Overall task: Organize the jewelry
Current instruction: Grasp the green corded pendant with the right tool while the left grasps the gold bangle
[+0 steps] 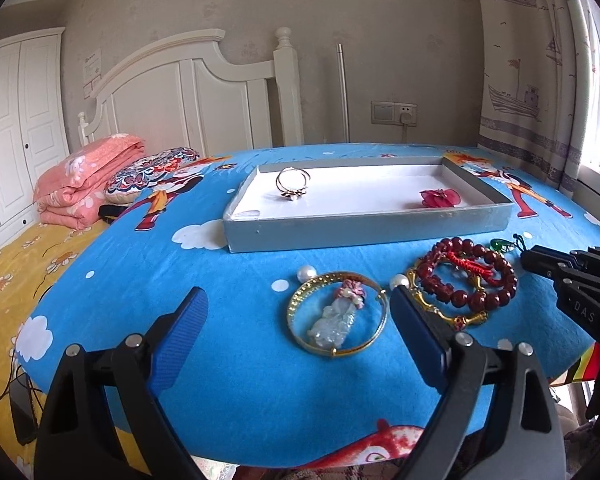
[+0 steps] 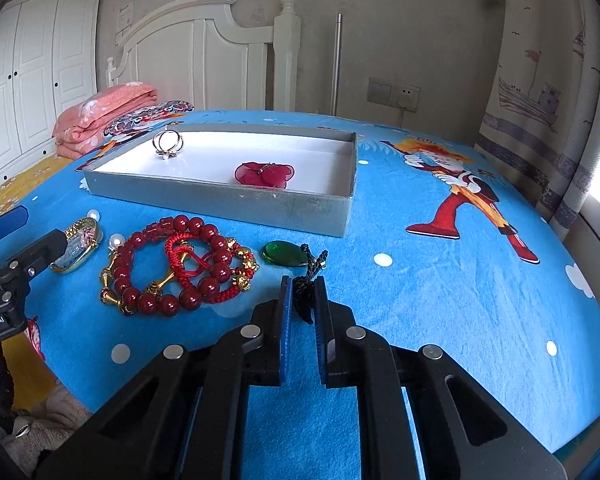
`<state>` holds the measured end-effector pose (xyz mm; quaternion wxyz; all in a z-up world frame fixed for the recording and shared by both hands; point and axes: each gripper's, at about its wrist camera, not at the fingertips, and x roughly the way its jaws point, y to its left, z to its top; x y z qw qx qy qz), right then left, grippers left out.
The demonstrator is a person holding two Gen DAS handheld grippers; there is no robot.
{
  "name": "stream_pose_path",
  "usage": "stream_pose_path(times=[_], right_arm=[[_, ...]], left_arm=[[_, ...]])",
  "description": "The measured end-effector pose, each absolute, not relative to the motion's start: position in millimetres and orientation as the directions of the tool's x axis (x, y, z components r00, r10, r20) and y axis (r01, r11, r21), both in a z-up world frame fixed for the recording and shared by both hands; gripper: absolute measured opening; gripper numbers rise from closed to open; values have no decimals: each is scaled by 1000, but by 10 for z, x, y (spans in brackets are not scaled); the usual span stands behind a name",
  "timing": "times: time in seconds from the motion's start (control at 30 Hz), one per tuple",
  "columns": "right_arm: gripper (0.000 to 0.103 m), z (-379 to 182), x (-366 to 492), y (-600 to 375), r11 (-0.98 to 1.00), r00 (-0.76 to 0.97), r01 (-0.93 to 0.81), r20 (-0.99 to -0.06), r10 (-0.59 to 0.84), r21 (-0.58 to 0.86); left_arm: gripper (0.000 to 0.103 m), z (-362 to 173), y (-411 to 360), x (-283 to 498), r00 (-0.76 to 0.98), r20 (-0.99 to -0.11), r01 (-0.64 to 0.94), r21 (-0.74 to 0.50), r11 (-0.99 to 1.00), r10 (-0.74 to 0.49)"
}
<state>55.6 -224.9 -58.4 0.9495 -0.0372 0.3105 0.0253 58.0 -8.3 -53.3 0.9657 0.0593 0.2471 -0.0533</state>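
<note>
Right gripper (image 2: 302, 300), nearest the lens: blue ribbed pads pressed together on the black cord (image 2: 305, 304) of the green pendant (image 2: 281, 253). Pendant lies on the blue sheet (image 2: 440, 312) just beyond the tips, at about 11 o'clock from them; cord knotted, braided, limp.

Left gripper (image 1: 296, 320): spread wide, holding nothing, hovering over the gold bangle (image 1: 337, 314) with a pale jade carving (image 1: 334, 322) inside its ring.

Step, as I judge it: pickup of the pendant by its cord, for transfer to the tray (image 2: 220, 200). Next move likely calls for a lift high enough that the dangling stone clears the tray's near wall at 11 o'clock, then release on bare white floor.

Tray: shallow grey card box, white inside. Already in it: metal ring (image 2: 167, 146) at its far left, red gauzy flower (image 2: 265, 174) right of centre.

Still on the sheet, at 9 o'clock of the pendant: red bead bracelet (image 2: 172, 268), glossy round beads, tangled with red woven string and gold fittings; two pearls (image 2: 116, 240) beside it.
</note>
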Motion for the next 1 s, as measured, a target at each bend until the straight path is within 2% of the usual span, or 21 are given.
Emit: stream_pose_path(times=[0.2,0.37,0.4,0.5,0.77,1.0], right_arm=[[11,-587,551,-2257,996,806,-70,-591,28,-49],[11,-588,549,-2256,996,806,-71,-591,29,-47],[11,-588,549,-2260,996,807,-71,-590,31,-45],[11,-588,546,-2268,997,808,-71,-589,32,-44],[11,-467,418,-2269,997,850,-72,-526,41,-39],[11,-282,237,-2073,988,892,-112,-449,52,-107]], left_arm=[[93,-667,-55,793,813,-571,157,20,987,-118],[92,-720,-71,902,796,-590,170,4,985,-135],[89,-723,-84,910,797,-588,174,4,985,-138],[59,-715,-136,893,803,-575,202,13,979,-158],[58,-604,-85,745,837,-523,194,11,981,-159],[58,-495,-32,620,867,-479,168,22,986,-137]])
